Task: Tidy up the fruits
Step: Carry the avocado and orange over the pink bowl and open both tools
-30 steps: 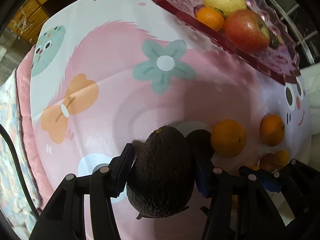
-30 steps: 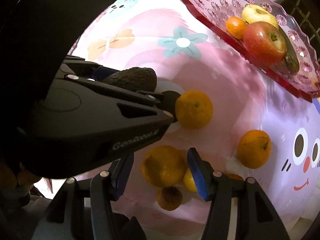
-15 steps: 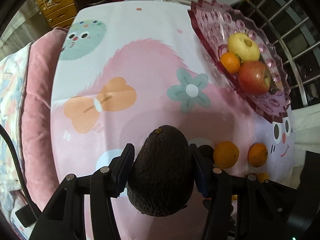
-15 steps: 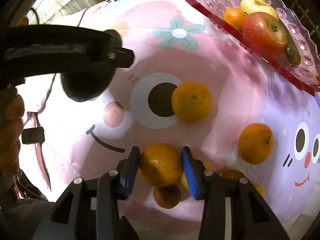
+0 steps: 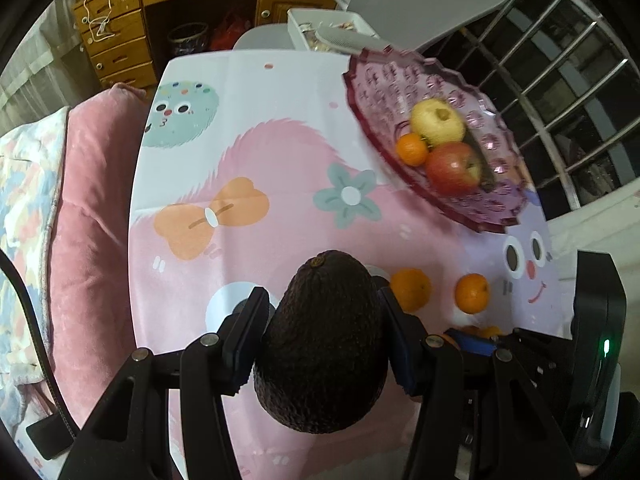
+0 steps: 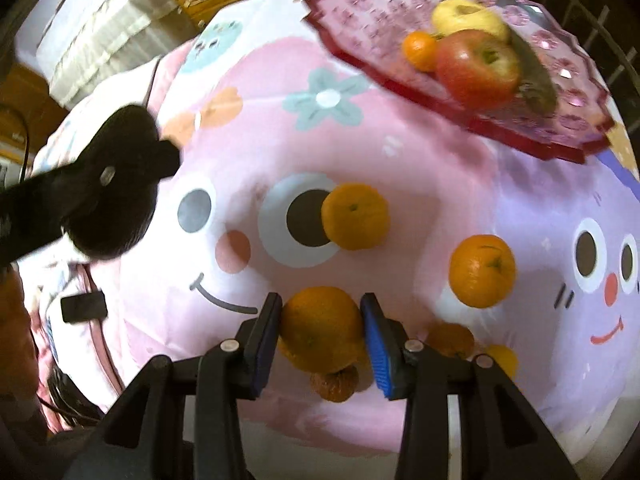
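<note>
Dark avocado and an orange held aloft; two oranges on cloth.

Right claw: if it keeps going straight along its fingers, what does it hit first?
The right claw is already shut on an orange. Straight ahead, probably the tablecloth near a loose orange; depth is unclear.

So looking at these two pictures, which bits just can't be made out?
- Left wrist view: the right gripper and its orange, hidden behind the left gripper's fingers and the avocado.
- Right wrist view: the small brownish fruit, mostly covered by the held orange; its kind is unclear.
- Both views: the dark item behind the red apple on the pink glass plate, blurred and half hidden.
</note>
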`<state>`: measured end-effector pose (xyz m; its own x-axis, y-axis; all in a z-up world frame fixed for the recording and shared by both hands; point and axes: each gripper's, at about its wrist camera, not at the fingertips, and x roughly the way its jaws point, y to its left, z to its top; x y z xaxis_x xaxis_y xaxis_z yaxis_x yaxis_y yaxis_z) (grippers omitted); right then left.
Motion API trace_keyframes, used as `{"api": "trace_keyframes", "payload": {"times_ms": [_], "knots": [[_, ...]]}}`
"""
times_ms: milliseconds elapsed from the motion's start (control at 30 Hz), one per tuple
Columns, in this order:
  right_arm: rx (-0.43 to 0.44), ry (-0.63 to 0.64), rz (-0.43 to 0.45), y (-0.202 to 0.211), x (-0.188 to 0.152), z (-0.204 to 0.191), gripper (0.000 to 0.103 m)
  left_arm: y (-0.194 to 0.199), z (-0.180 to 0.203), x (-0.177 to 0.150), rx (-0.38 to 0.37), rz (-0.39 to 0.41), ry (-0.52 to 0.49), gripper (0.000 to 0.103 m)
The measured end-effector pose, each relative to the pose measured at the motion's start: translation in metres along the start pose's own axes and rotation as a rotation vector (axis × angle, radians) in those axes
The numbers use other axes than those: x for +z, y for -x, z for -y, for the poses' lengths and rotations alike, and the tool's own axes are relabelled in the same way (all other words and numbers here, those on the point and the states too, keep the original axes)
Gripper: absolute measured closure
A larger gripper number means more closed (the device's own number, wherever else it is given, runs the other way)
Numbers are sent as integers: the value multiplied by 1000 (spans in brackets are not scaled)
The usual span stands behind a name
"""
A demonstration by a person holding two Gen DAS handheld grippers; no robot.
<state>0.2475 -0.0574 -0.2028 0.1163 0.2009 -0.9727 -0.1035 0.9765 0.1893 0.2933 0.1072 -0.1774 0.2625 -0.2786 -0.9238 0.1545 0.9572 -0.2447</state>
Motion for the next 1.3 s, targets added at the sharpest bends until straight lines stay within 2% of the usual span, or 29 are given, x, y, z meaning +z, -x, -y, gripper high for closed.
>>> {"api": "trace_keyframes", "payload": {"times_ms": [200, 633, 833, 1300], "knots": [[29, -90, 68, 33, -6, 16, 62, 28, 7, -11, -33, 36, -16, 49], [31, -154, 135, 100, -6, 53, 62, 65, 31, -25, -98, 73, -5, 49], [48, -120, 154, 123, 4, 74, 62, 69, 55, -23, -79, 104, 25, 49], [68, 91, 175, 156, 56, 137, 62, 52, 107, 10, 18, 239, 256, 49]]}}
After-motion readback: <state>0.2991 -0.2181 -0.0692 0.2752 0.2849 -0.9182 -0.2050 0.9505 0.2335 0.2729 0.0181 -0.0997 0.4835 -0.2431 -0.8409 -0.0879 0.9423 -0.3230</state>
